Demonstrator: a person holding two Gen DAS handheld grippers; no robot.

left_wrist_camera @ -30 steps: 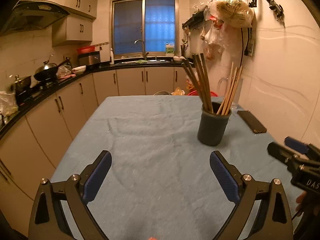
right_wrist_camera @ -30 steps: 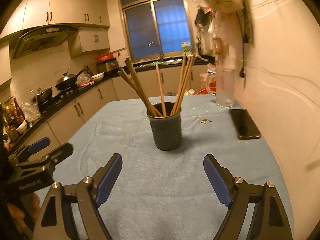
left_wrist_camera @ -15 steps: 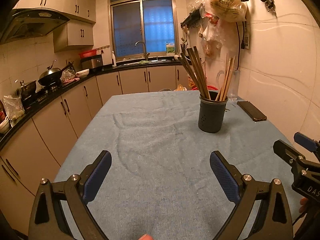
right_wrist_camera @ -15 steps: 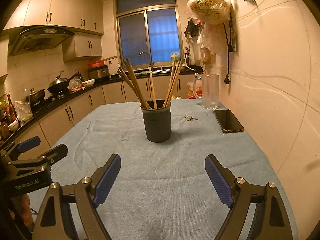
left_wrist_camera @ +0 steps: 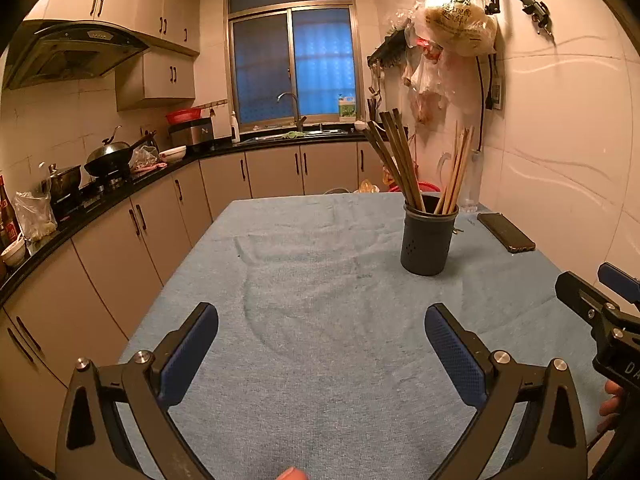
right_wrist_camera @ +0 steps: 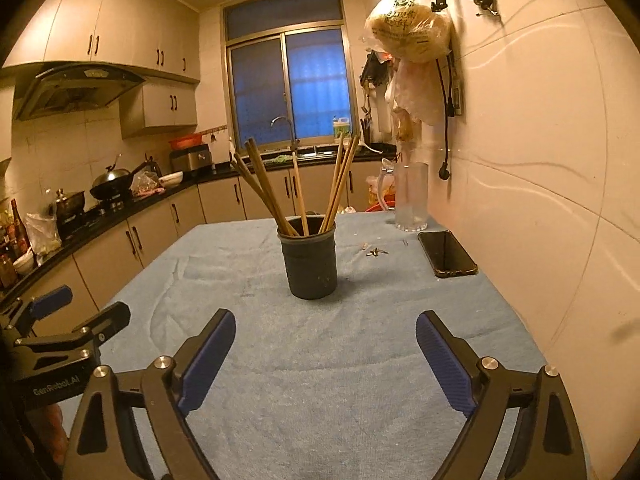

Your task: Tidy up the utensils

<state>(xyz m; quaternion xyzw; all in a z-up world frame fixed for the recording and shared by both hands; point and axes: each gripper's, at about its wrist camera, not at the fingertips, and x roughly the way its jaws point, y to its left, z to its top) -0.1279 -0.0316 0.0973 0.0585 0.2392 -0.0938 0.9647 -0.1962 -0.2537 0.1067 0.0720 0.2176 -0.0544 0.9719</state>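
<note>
A kitchen stove counter with a wok [left_wrist_camera: 108,156] runs along at 9 o'clock, beside a table under a blue cloth [left_wrist_camera: 320,280]. At the near edge the left gripper [left_wrist_camera: 320,344] hovers over bare cloth, its blue-padded jaws spread wide with nothing between them. In the left wrist view a dark utensil holder [left_wrist_camera: 427,236] stands upright on the cloth at about 1 o'clock, well apart from the jaws, filled with chopsticks [left_wrist_camera: 394,156] that lean out to both sides. A black phone [left_wrist_camera: 506,233] lies flat at 2 o'clock, near the wall. In the right wrist view the holder sits dead ahead at 12 o'clock, and a clear glass jug [right_wrist_camera: 410,196] stands beyond the phone at 1 o'clock. The right gripper [right_wrist_camera: 324,350] hovers over the cloth, its jaws opening with nothing between them; it also shows at the left view's 3 o'clock edge.
</note>
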